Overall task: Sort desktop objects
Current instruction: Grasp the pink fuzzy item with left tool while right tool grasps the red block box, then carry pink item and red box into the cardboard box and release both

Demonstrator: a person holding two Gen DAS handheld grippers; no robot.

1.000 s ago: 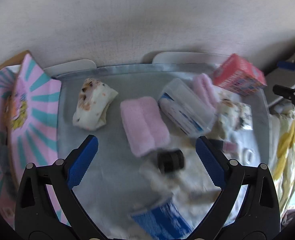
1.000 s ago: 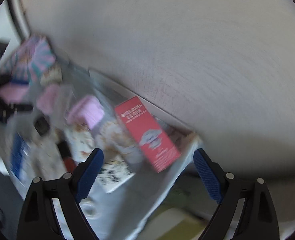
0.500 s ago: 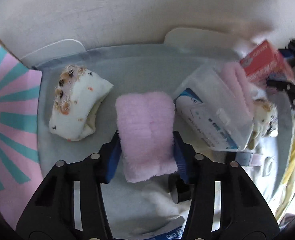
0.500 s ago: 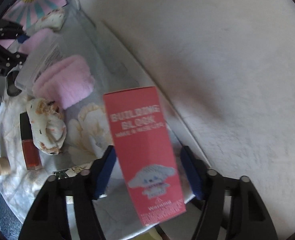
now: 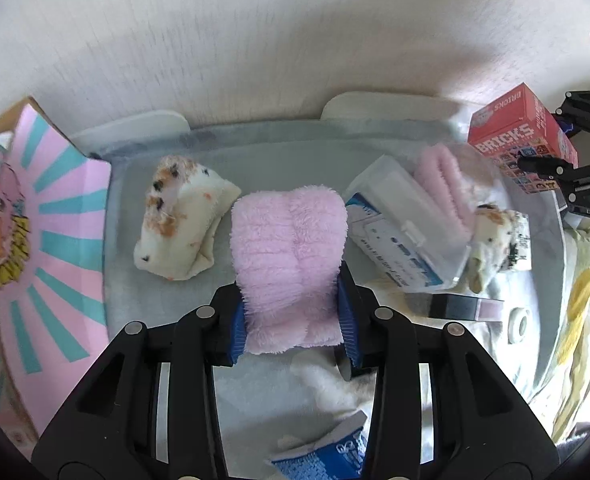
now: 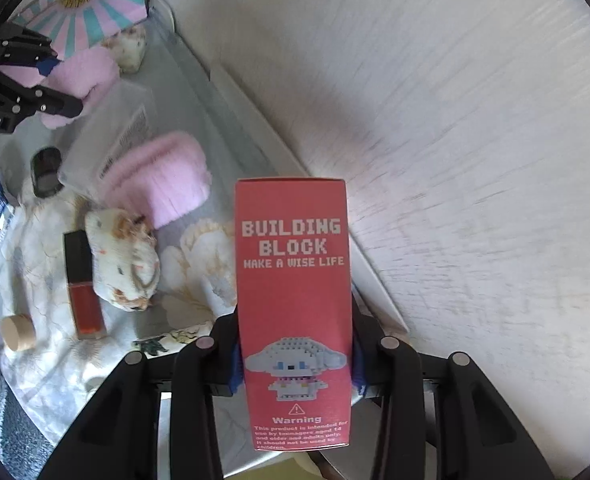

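1. Where a second ago both claws stood wide apart over the clutter, the left gripper [image 5: 293, 312] now has its blue pads against the sides of the pink fluffy roll [image 5: 289, 256] and its jaws are closing on it.
2. Likewise the right gripper [image 6: 295, 364] has gone from spread jaws to closing on the red box [image 6: 295, 300] — the pads press its lower sides.
3. On the grey tray [image 5: 255, 140], the roll lies at centre; the spotted white bundle [image 5: 179, 228] sits at its 9 o'clock, the clear case [image 5: 407, 232] at 3 o'clock.
4. Box front reads "BUILDING BLOCK – MAKE A WISE LIFE", then "Warning"; in the left view its side says "BRICKS".
5. Beside the tray, at 9 o'clock, lies a pink-and-teal striped board [image 5: 55, 240].
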